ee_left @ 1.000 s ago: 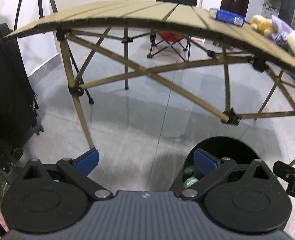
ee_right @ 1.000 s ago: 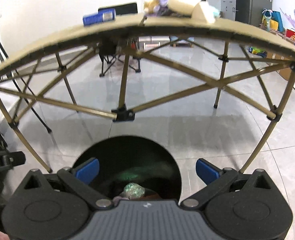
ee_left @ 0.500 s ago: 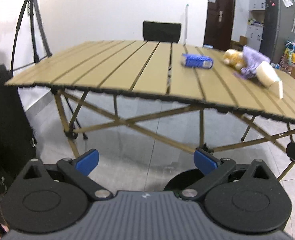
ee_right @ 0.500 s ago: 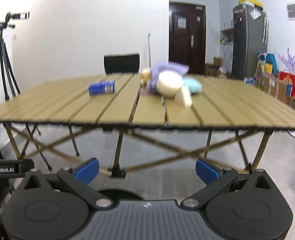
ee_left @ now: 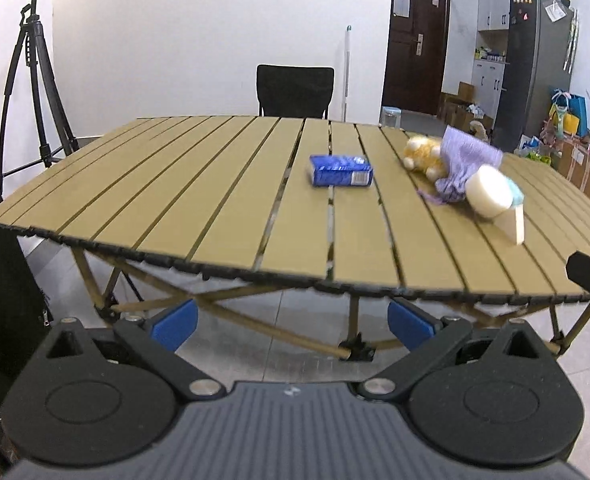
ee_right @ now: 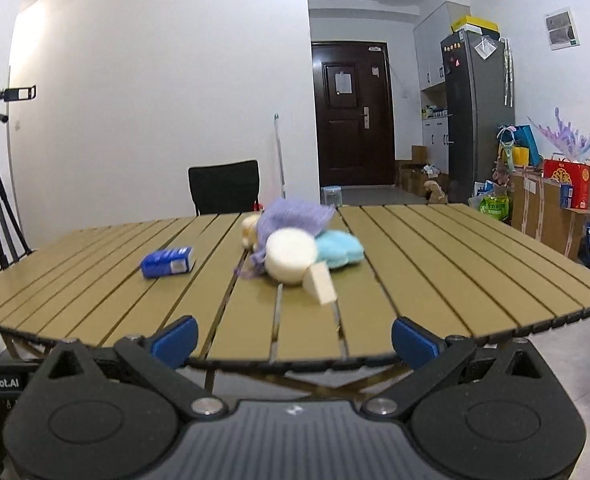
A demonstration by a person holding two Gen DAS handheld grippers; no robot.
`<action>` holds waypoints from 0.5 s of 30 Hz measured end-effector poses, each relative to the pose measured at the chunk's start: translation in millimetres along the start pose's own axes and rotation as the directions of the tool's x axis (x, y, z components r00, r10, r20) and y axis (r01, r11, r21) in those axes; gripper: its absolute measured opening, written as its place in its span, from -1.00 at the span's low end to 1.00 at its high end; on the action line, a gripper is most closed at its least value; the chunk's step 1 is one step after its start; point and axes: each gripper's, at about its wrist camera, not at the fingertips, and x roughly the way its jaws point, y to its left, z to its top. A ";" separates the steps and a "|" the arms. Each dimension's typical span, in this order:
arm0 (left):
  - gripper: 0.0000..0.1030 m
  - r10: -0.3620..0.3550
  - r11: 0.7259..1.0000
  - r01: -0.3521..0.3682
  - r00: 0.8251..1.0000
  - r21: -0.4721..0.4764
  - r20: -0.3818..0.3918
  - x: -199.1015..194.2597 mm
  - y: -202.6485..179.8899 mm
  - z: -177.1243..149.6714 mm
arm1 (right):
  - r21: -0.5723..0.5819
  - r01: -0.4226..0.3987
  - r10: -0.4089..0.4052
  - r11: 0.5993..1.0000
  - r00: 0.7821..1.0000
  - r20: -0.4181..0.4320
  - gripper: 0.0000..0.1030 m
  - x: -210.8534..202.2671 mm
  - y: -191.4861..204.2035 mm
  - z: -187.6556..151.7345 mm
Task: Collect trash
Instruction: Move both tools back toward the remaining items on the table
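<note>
Nearest the lens in each wrist view: the gripper body, black with blue pads. Left gripper point(ee_left: 291, 322) jaws spread wide, nothing between them; it sits short of the table's near edge, and through the gap the crossed legs and grey floor show. Right gripper point(ee_right: 293, 334) equally wide, nothing held, its blue pads point(ee_right: 174, 339) level with the near edge of the slatted table point(ee_right: 435, 280).

Table point(ee_left: 167, 192): tan slats, black-capped ends.

On the tabletop, near to far:
- Wedge-shaped beige sponge point(ee_right: 321, 283), closest to the edge, touching the round piece behind it.
- Round cream sponge point(ee_right: 290, 255), tipped on its side, leaning into the pile.
- Light blue cloth point(ee_right: 341, 250) just beside the round sponge, on its right in the right view.
- Blue packet point(ee_right: 169, 262) lying flat, apart from the pile, to its left. Also plain in the left view point(ee_left: 341, 171).
- Purple mesh bag point(ee_right: 295, 216) draped over the back of the pile; a small yellow plush toy point(ee_left: 423, 156) partly under it.

All 6 items sit mid-table, well beyond both grippers.

Past the table: 1 black chair point(ee_right: 224, 186) at the far side, a tripod point(ee_left: 35, 80) at left carrying a camera, a dark door point(ee_right: 353, 114), a grey fridge point(ee_right: 479, 116), boxes and bags along the right wall.
</note>
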 end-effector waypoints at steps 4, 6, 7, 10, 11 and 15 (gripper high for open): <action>1.00 -0.006 1.000 0.006 1.000 -0.012 -0.007 10.3 -8.4 13.0 | 0.004 0.003 -0.003 1.000 1.000 0.011 1.00 9.0 -10.0 10.0; 1.00 -0.007 1.000 0.007 1.000 -0.014 -0.006 14.3 -12.1 18.0 | 0.003 -0.003 0.003 1.000 1.000 0.007 1.00 15.5 -13.4 13.3; 1.00 -0.009 1.000 0.009 1.000 -0.014 -0.008 16.6 -13.6 20.3 | -0.001 -0.005 0.005 1.000 1.000 0.006 1.00 16.9 -14.2 14.4; 1.00 -0.012 1.000 0.012 1.000 -0.008 -0.011 23.1 -19.3 26.6 | -0.002 -0.031 0.031 1.000 1.000 -0.007 1.00 28.7 -17.9 16.9; 1.00 -0.012 1.000 0.012 1.000 -0.008 -0.010 25.8 -21.1 28.8 | 0.002 -0.040 0.040 0.999 0.999 -0.014 1.00 34.3 -20.0 18.1; 1.00 0.000 1.000 0.000 1.000 -0.013 -0.006 35.7 -26.3 38.3 | -0.007 -0.037 0.036 0.999 0.999 -0.030 1.00 51.5 -22.1 20.9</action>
